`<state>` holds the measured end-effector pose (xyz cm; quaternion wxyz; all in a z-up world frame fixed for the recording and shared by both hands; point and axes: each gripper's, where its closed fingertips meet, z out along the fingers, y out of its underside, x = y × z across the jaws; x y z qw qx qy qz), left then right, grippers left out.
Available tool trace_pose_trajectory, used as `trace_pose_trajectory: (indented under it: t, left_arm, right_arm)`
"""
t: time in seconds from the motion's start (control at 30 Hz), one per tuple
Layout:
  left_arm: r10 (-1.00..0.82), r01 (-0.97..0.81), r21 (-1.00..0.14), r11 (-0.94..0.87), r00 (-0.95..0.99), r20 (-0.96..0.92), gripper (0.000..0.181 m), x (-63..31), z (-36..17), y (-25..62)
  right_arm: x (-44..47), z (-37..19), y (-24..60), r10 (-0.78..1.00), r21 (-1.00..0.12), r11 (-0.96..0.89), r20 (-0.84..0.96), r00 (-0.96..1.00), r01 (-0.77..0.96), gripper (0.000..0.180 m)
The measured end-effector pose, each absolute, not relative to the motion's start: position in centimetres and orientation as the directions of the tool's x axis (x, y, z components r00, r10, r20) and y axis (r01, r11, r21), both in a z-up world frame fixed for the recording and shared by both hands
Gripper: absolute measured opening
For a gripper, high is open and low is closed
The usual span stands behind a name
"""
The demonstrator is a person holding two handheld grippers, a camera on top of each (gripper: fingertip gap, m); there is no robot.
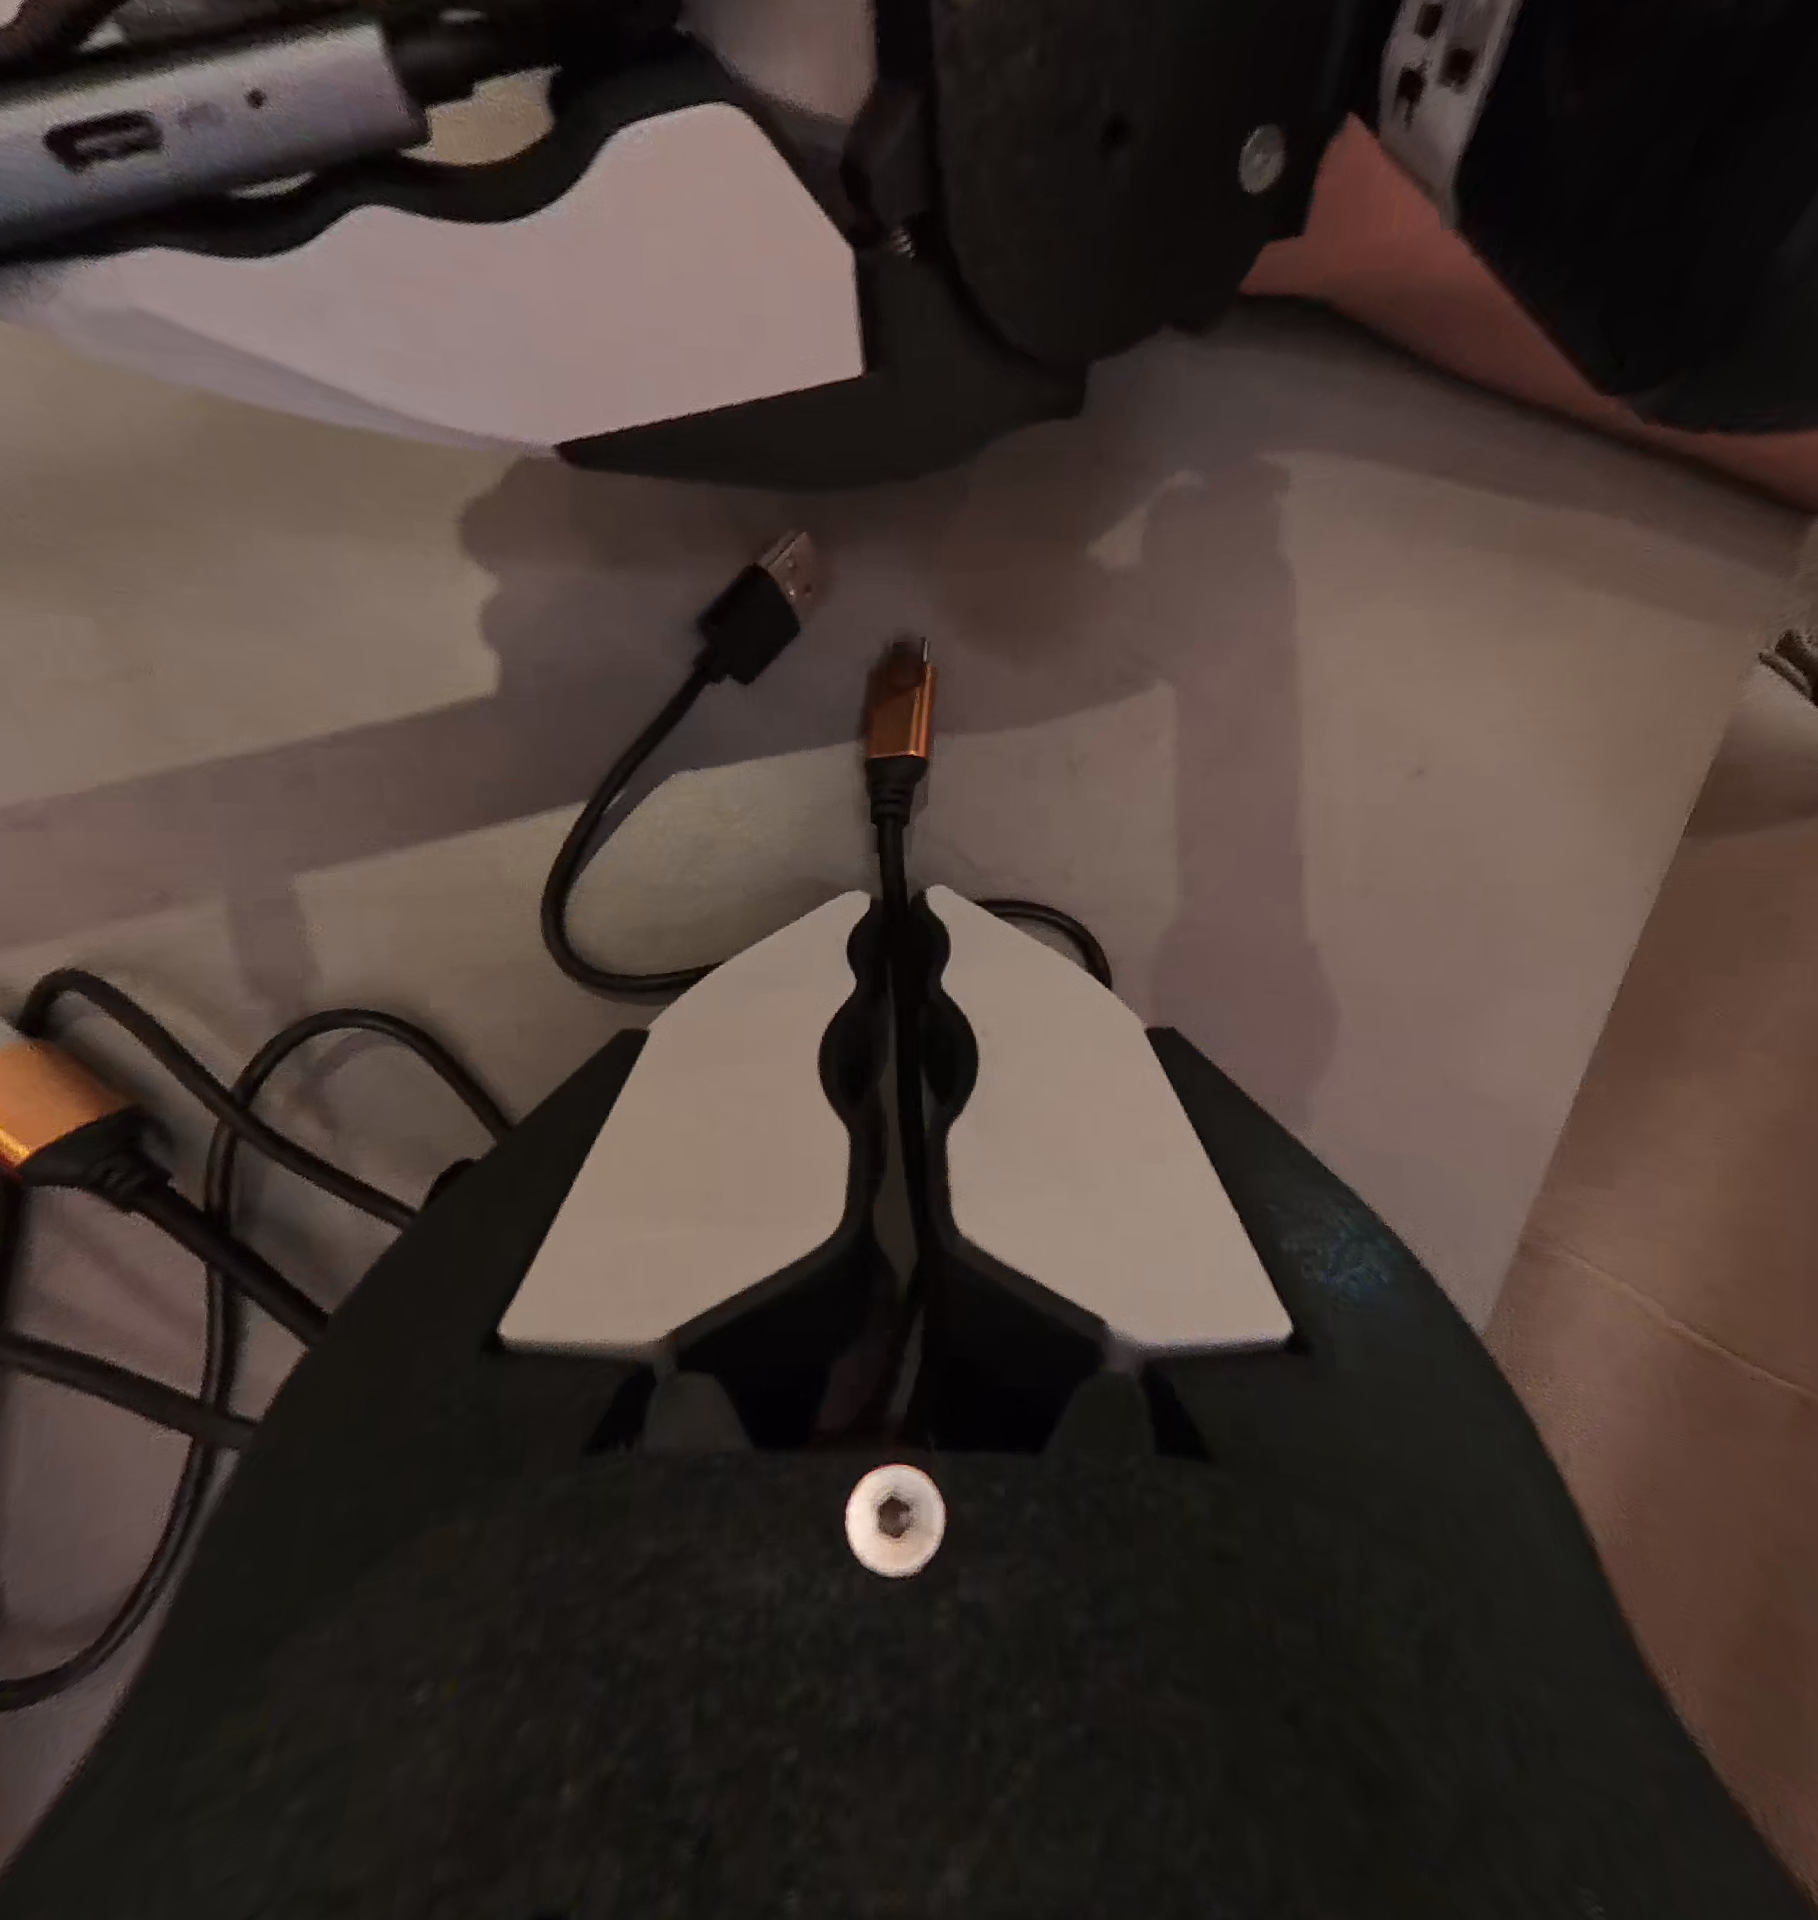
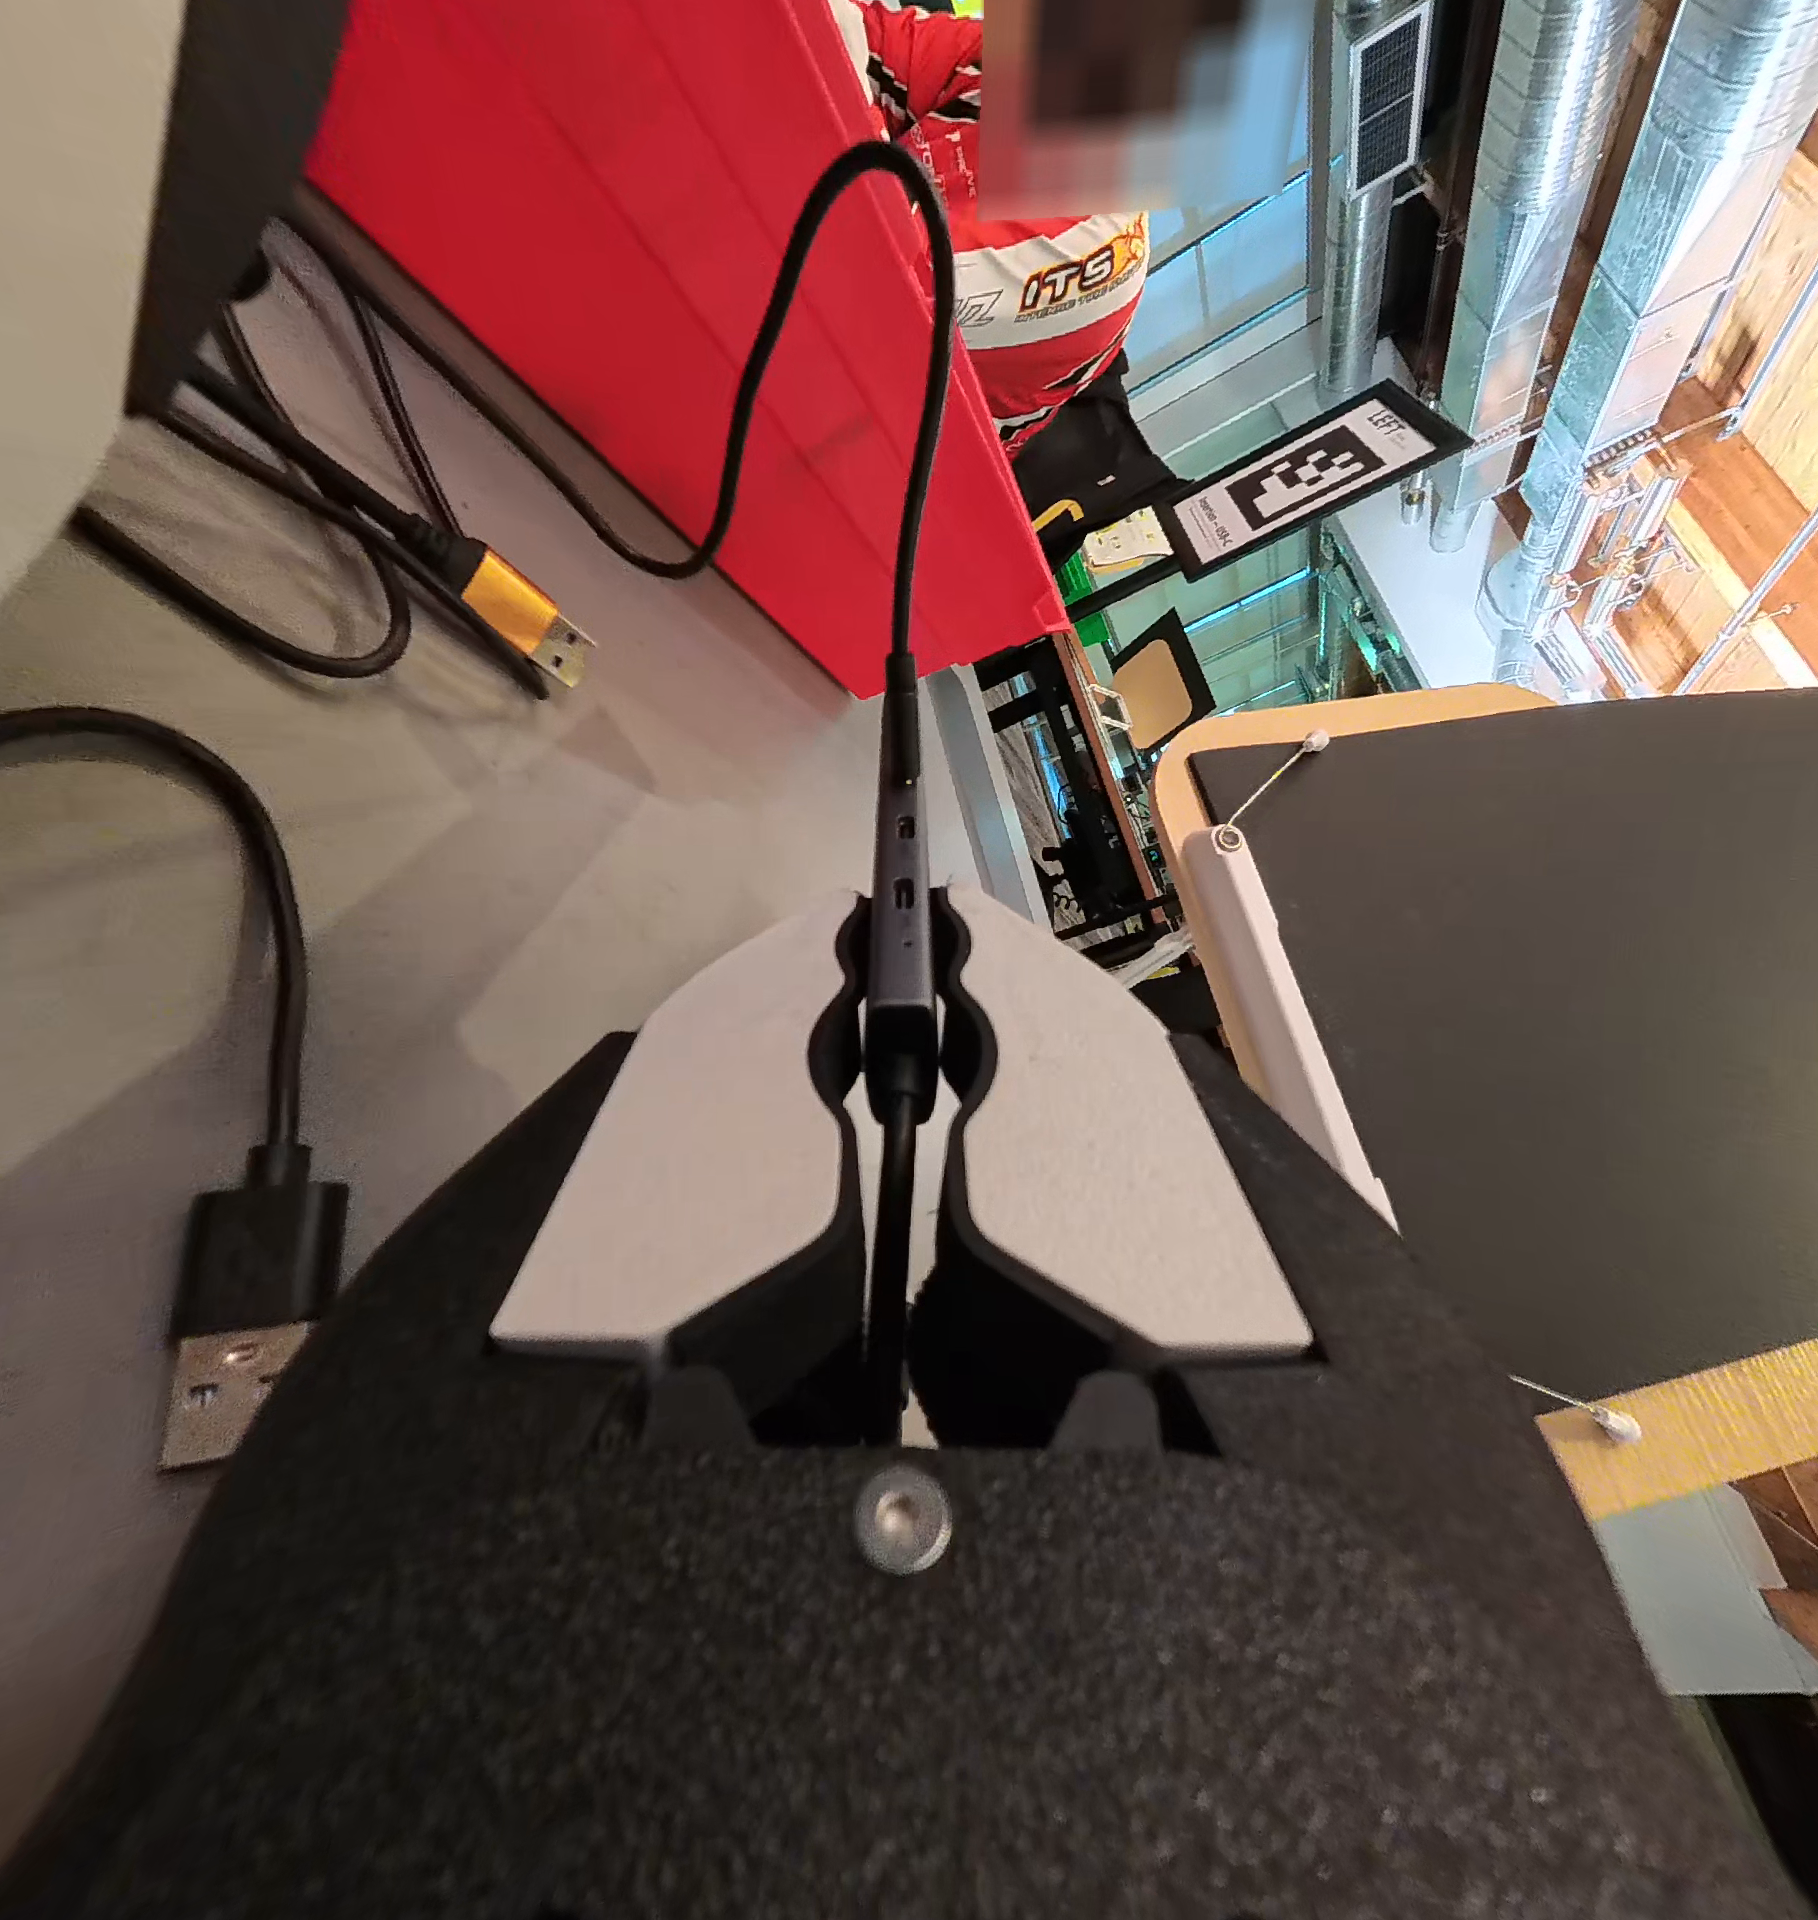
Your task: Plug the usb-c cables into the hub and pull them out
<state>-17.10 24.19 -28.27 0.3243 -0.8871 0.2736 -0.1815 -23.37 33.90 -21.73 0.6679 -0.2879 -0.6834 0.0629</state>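
My left gripper [image 1: 897, 914] is shut on the black cord of a USB-C cable; its orange plug [image 1: 899, 710] sticks out ahead of the fingertips, above the white table. My right gripper [image 2: 903, 904] is shut on the grey hub [image 2: 903, 914], held edge-up with two small ports facing the camera; a black cable [image 2: 889, 1195] is plugged into its near end and its own black lead [image 2: 832, 343] loops off the far end. In the left wrist view the hub [image 1: 157, 125] and the right gripper [image 1: 884, 343] show at the top, apart from the orange plug.
A black USB-A plug [image 1: 765, 608] lies just left of the orange plug. An orange USB-A plug [image 1: 22, 1091] and looped black cords lie at the left. In the right wrist view a red panel [image 2: 624, 260], an orange USB-A plug [image 2: 526, 613] and a black USB-A plug [image 2: 245, 1320] are nearby. Across from one pair of fingers to the other is roughly 12 centimetres.
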Motion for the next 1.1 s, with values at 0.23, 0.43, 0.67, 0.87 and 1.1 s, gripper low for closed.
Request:
trace_pose_trajectory:
  t: [0.23,0.43,0.67,0.87,1.1]
  left_arm:
    - [-0.557,-0.342,-0.751,-0.565,0.83,0.041,0.003,-19.8,-24.9,25.1]
    - [-0.406,-0.361,-0.742,-0.565,0.904,-0.131,0.003,-25.1,-22.3,26.4]
    - [-0.354,-0.368,-0.722,-0.585,0.918,-0.181,0.003,-25.5,-22.3,27.3]
    - [-0.355,-0.376,-0.707,-0.599,0.916,-0.186,0.003,-25.0,-22.5,27.3]
    - [-0.331,-0.353,-0.7,-0.621,0.927,-0.175,0.003,-25.9,-22.5,27.0]
  right_arm:
    - [-23.1,-21.5,34.2,0.466,-0.462,0.826,0.882,0.069,0.324,0.009]
    - [-23.2,-21.5,34.7,0.393,-0.384,0.839,0.918,0.057,0.387,0.009]
    - [-23.8,-22.0,33.8,0.276,-0.246,0.866,0.961,-0.005,0.436,0.01]
    - [-24.0,-22.5,33.4,0.247,-0.207,0.87,0.969,-0.031,0.447,0.009]
    - [-24.3,-22.7,33.2,0.24,-0.202,0.873,0.97,-0.031,0.443,0.009]
